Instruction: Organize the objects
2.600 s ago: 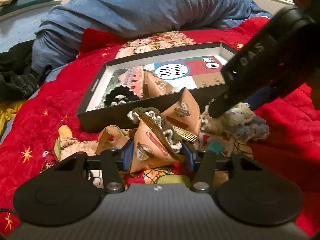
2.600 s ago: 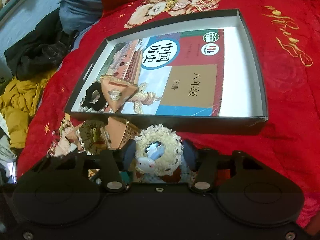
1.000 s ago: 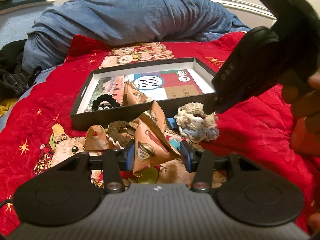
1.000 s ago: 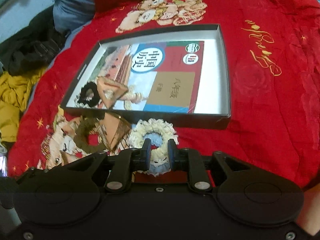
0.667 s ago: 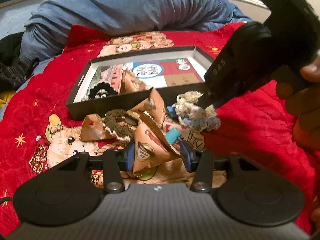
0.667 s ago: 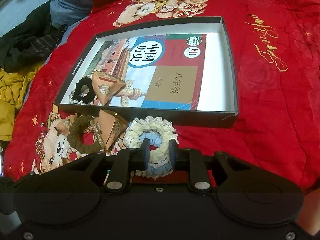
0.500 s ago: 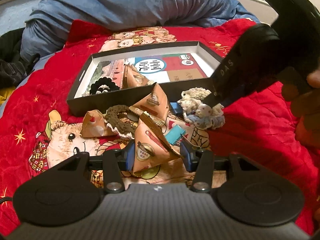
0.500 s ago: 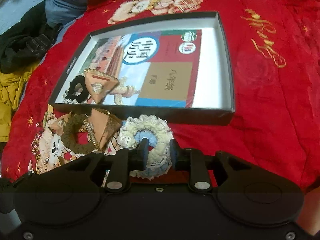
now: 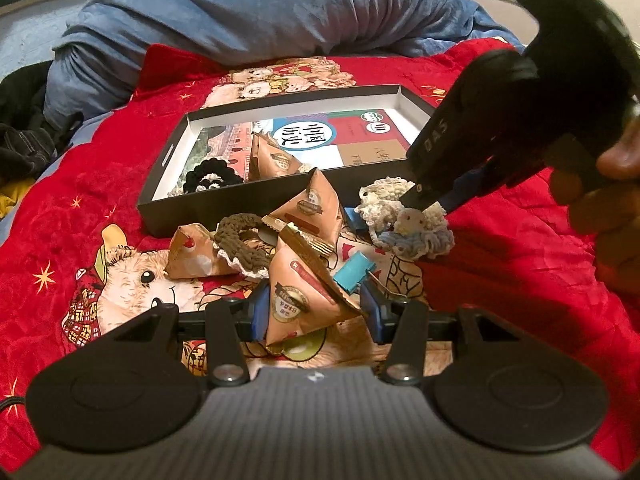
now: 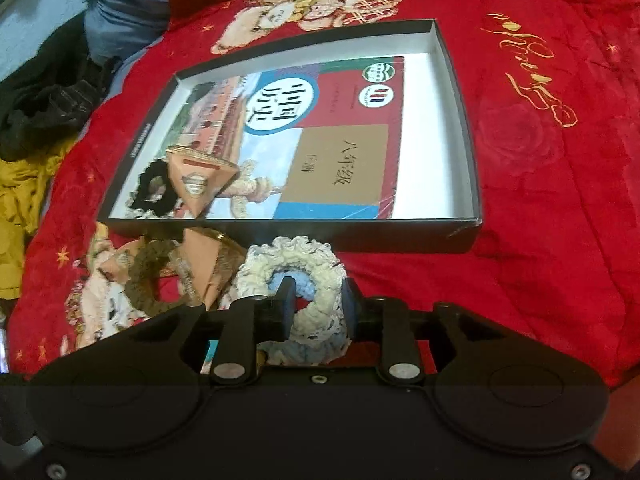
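A red quilt (image 9: 104, 184) covers the bed, and a rumpled blue blanket (image 9: 256, 12) lies far beyond both sets of jaws. Ahead of the right jaws sits the shallow black box (image 10: 468, 236), its near wall just past the fingertips; inside it lie a textbook (image 10: 340, 140), a black scrunchie (image 10: 154, 190) and one tan pyramid packet (image 10: 196, 180), all toward the box's left end. A second ago this box looked a little farther off — now its near wall stands closer to the right fingertips.

The left gripper (image 9: 316, 312) is clamped on a tan triangular packet (image 9: 300, 296), which stands upright between the blue pads exactly as it did a second ago; the width between the pads is unchanged. Just beyond these jaws lie another packet (image 9: 312, 208), a brown scrunchie (image 9: 240, 244) draped by a third packet (image 9: 192, 256), and a small blue clip (image 9: 354, 270) just past the right pad.

The right gripper (image 10: 316, 308) points steeply down at the cream-and-blue scrunchie (image 10: 304, 272), which rests on the quilt in front of the box. Its jaws are opening — a second ago they pinched the ring's near edge almost together, now they stand visibly wider, with one finger inside the ring and the other outside it, the frill between them though whether the pads press it I cannot tell
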